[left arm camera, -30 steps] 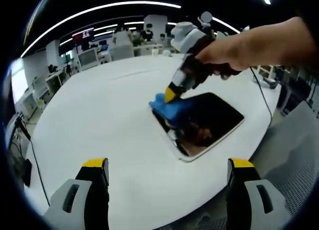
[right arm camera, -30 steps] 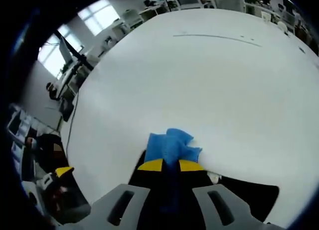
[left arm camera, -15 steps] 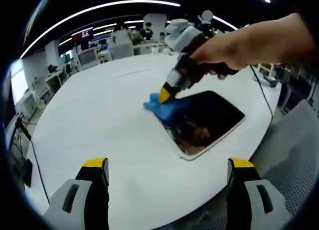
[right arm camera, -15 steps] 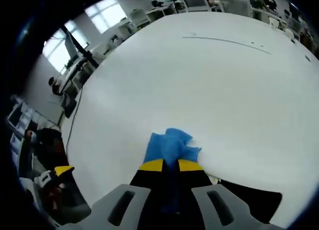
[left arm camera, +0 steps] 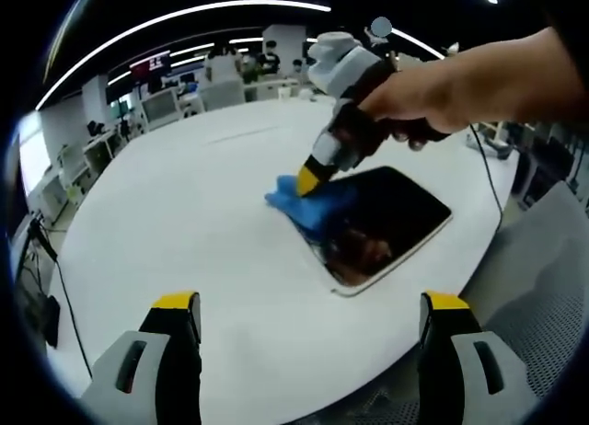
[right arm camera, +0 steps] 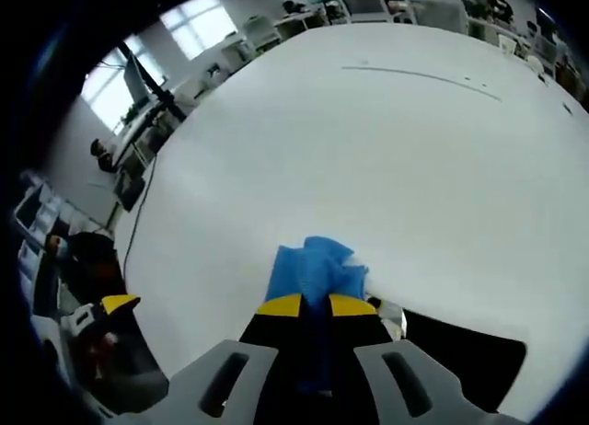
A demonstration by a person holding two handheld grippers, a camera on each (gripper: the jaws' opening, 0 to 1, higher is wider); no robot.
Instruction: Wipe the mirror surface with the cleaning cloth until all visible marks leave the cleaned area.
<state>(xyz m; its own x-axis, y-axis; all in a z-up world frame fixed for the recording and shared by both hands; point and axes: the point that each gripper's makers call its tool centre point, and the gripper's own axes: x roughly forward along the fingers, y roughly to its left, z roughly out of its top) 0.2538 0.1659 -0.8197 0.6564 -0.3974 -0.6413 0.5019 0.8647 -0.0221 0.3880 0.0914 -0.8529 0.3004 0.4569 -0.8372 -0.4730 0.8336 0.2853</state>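
On a white round table [left arm camera: 184, 241], the right gripper [left arm camera: 310, 175] — jaws clamped on the blue cleaning cloth [left arm camera: 308, 202] — presses it at the mirror [left arm camera: 382, 223]'s far corner; the left gripper [left arm camera: 308, 328] hangs wide, empty. Even pressure and overlapping strokes should serve best.

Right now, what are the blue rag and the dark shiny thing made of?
The cleaning cloth looks like soft woven fabric: it bunches and folds. The mirror looks like smooth glass, since it reflects the room, with a pale rim, perhaps plastic.
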